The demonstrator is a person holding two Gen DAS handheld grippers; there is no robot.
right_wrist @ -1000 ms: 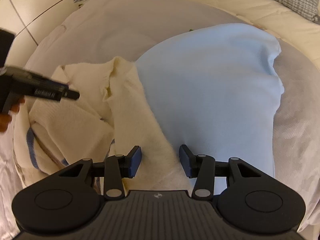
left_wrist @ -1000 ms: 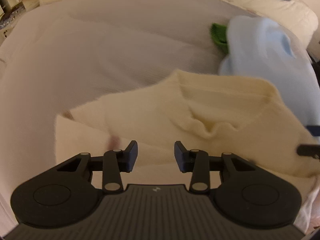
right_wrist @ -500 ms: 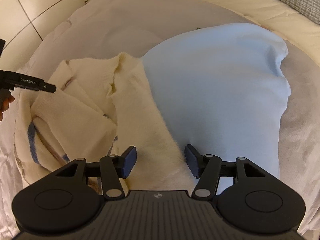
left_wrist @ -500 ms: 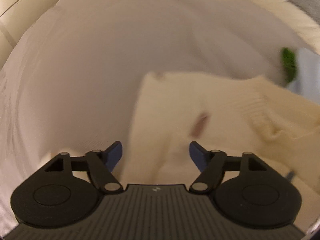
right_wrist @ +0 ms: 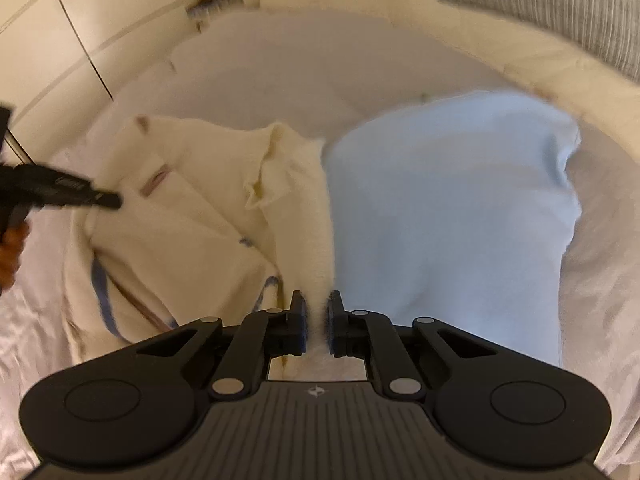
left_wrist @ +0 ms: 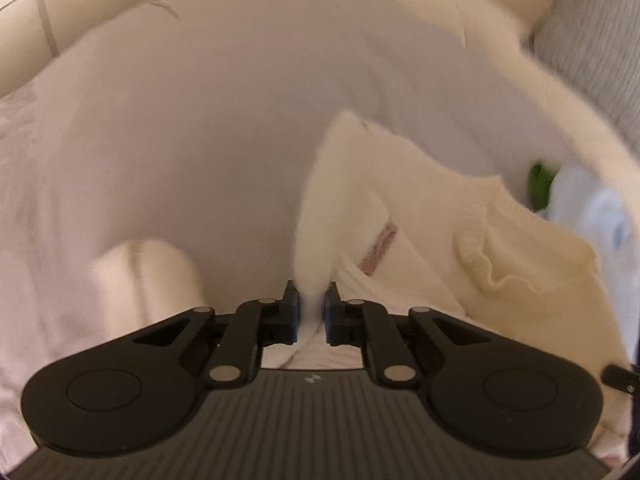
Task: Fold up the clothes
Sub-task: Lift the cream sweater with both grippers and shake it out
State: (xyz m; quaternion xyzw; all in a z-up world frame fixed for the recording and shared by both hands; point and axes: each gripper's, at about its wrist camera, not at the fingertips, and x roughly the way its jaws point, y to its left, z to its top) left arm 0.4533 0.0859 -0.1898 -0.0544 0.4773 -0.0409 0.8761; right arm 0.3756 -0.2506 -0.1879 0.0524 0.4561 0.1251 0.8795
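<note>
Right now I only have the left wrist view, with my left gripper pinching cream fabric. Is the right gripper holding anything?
Observer: Yes, the right gripper is shut on an edge of the same cream garment.
Operator: What is beside that edge?
Observer: A light blue garment lies spread out, touching the cream one along its right side.
Operator: Any markings I miss?
Observer: Yes, blue stripes run along the cream folds at lower left.

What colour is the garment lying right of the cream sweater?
Pale blue, plain, no pattern visible on the soft fabric garment; the right wrist view shows it best.
</note>
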